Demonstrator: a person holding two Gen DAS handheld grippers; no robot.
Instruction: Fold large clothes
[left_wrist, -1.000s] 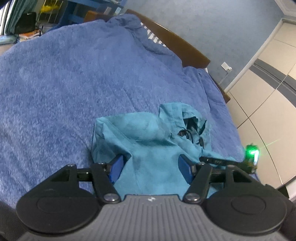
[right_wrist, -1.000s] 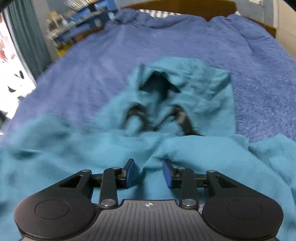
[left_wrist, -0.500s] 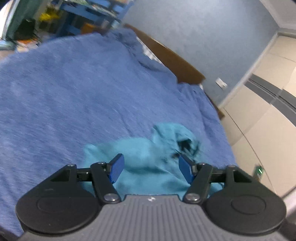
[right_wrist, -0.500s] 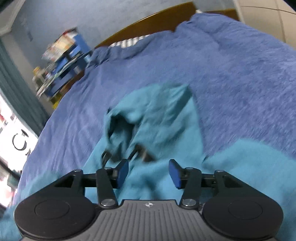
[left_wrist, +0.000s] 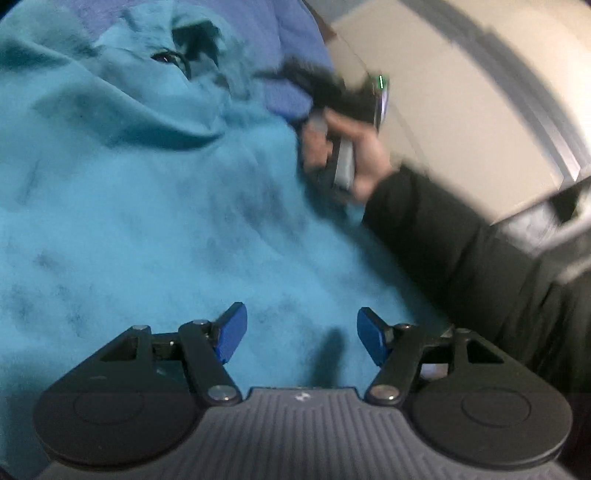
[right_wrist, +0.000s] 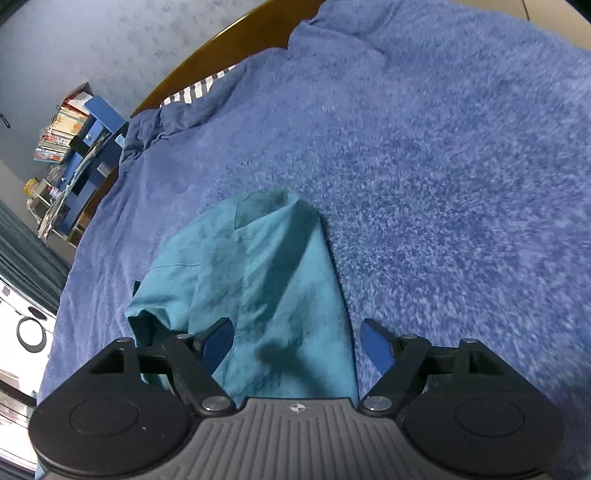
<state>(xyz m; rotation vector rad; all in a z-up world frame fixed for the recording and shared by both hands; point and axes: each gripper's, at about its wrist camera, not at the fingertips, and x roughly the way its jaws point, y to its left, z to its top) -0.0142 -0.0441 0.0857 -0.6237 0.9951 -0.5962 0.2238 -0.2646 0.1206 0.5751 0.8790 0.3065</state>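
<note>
A teal hooded garment (left_wrist: 155, 206) lies spread on the blue bed cover (right_wrist: 424, 166). In the left wrist view it fills most of the frame, with its hood and dark drawstrings (left_wrist: 173, 59) at the top. My left gripper (left_wrist: 299, 334) is open and empty, low over the garment's body. My right gripper (right_wrist: 297, 341) is open and empty, its blue fingers either side of the hood's (right_wrist: 258, 266) near end. The right gripper also shows blurred, with the hand holding it, in the left wrist view (left_wrist: 332, 99).
The wooden headboard (right_wrist: 221, 40) and a striped pillow (right_wrist: 195, 86) lie at the bed's far end. A blue shelf with books (right_wrist: 70, 129) stands at the far left. Wardrobe doors (left_wrist: 461, 92) stand to the right of the bed.
Both grippers have moved fast. The left one has dropped and swung right over the garment's body. The right one has moved to the hood and opened wider.
</note>
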